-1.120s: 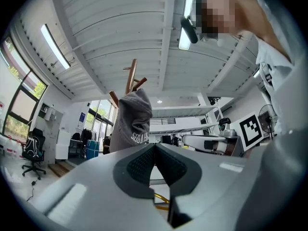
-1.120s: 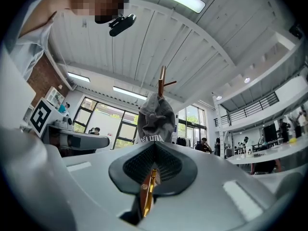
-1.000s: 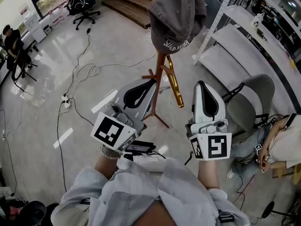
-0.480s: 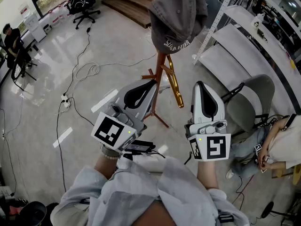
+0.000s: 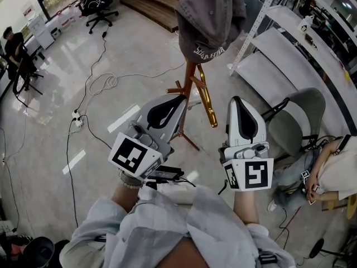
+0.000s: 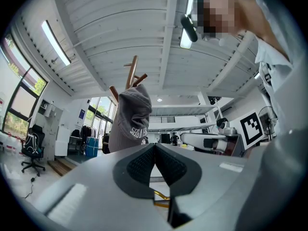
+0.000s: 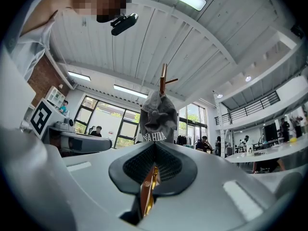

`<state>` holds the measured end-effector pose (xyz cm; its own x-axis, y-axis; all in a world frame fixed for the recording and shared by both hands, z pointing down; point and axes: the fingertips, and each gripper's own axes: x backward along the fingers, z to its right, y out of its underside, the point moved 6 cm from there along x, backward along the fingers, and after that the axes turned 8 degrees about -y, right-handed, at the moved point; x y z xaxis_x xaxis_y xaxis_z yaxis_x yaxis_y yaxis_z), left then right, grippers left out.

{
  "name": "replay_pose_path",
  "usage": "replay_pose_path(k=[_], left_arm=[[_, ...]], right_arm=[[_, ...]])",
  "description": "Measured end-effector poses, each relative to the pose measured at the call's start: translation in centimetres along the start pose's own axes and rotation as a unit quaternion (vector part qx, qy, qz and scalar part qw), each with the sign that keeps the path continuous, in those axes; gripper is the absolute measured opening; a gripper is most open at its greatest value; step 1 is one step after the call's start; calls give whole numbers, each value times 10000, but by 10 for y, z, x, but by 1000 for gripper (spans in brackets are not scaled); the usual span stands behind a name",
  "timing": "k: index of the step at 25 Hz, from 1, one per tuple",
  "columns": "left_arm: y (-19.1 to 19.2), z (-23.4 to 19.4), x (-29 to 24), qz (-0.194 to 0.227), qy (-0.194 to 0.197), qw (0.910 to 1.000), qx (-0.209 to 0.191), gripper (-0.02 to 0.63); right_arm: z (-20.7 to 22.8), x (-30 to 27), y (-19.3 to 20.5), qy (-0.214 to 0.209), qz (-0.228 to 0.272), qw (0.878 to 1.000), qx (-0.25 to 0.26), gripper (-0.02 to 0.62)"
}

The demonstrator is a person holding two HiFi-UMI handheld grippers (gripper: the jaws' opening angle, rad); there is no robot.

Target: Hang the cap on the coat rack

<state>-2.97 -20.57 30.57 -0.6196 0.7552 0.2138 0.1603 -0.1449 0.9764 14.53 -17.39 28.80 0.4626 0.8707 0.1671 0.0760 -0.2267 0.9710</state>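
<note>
A grey cap (image 5: 209,21) with white lettering hangs on top of the wooden coat rack (image 5: 187,99), covering its upper pegs. My left gripper (image 5: 179,97) is held below the cap, to the left of the rack's pole, jaws shut and empty. To the pole's right, my right gripper (image 5: 237,100) is level with it, also shut and empty. The left gripper view has the cap (image 6: 129,121) on the rack (image 6: 131,73) just above the closed left gripper (image 6: 154,146). In the right gripper view the cap (image 7: 157,121) sits beyond the closed right gripper (image 7: 154,146).
A grey chair (image 5: 301,121) and a seated person (image 5: 334,172) are at the right, with white shelving (image 5: 290,43) behind. Cables (image 5: 100,85) trail over the shiny floor at the left. An office chair (image 5: 97,4) and another person (image 5: 14,46) are at the far left.
</note>
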Motion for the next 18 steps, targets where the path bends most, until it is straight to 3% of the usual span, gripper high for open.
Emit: replay_pose_path(k=[18], left_arm=[[0, 0, 2, -12, -43, 10000, 25, 5]], right_arm=[[-3, -2, 2, -75, -60, 10000, 12, 6]])
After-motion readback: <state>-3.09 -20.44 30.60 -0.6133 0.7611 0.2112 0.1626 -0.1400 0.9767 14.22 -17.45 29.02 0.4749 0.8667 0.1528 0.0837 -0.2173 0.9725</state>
